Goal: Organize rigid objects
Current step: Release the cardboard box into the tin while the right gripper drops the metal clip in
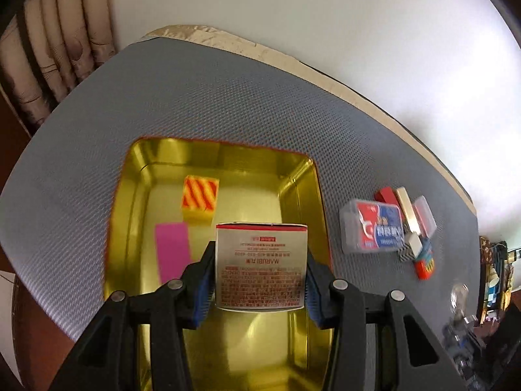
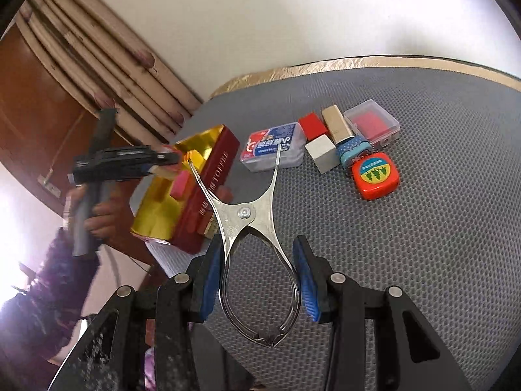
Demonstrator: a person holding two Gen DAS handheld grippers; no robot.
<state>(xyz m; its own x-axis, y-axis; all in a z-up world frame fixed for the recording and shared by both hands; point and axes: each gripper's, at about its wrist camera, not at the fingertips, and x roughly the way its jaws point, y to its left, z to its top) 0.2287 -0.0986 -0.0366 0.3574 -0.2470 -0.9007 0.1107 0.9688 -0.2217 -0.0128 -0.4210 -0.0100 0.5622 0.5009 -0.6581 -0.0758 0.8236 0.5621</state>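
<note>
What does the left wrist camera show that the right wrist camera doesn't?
Only the left wrist view: the printed carton clamped in the left gripper, plus the striped block inside the tin. Only the right wrist view: the metal tongs held in the right gripper, and the orange tape measure. Both: the gold tin and the clear card case.

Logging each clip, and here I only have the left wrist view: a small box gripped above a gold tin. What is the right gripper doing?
Observer: The right gripper is shut on metal tongs, held above the mat.
Operator: What does the tin look like outside?
Observer: The tin has a red outer wall with pale lettering.
Operator: And the blurred orange thing by the clear cases?
Observer: It is an orange tape measure with green trees on its label.
</note>
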